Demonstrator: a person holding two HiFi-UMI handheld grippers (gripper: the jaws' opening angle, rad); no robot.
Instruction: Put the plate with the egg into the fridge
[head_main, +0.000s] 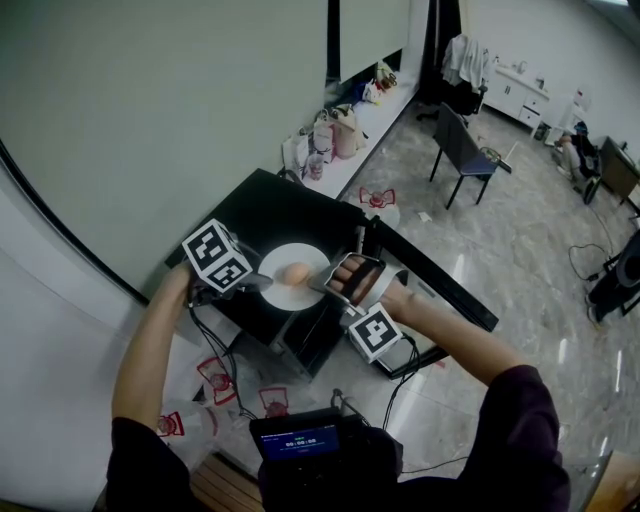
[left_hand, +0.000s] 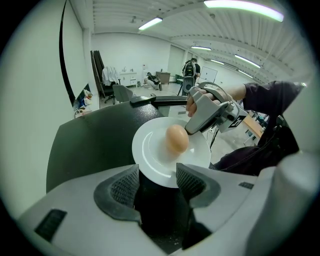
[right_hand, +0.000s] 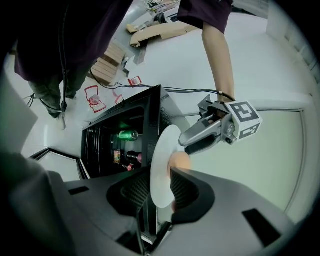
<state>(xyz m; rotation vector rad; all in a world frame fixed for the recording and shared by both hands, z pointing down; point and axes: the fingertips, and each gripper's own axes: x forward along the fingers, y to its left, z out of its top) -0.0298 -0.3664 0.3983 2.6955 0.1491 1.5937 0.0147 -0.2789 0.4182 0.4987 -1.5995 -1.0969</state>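
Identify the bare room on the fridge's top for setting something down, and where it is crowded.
Free: the fridge top between the plate and the wall. Crowded: the near edge, where the left gripper and the right gripper flank the plate holding the egg.

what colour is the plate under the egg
Plain white round plate, no pattern; clearest in the left gripper view.

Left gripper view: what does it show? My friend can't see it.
A brown egg sits on a white plate over the top of the black fridge. The open jaws of the left gripper frame the plate's near rim, and the right gripper grips its far rim.
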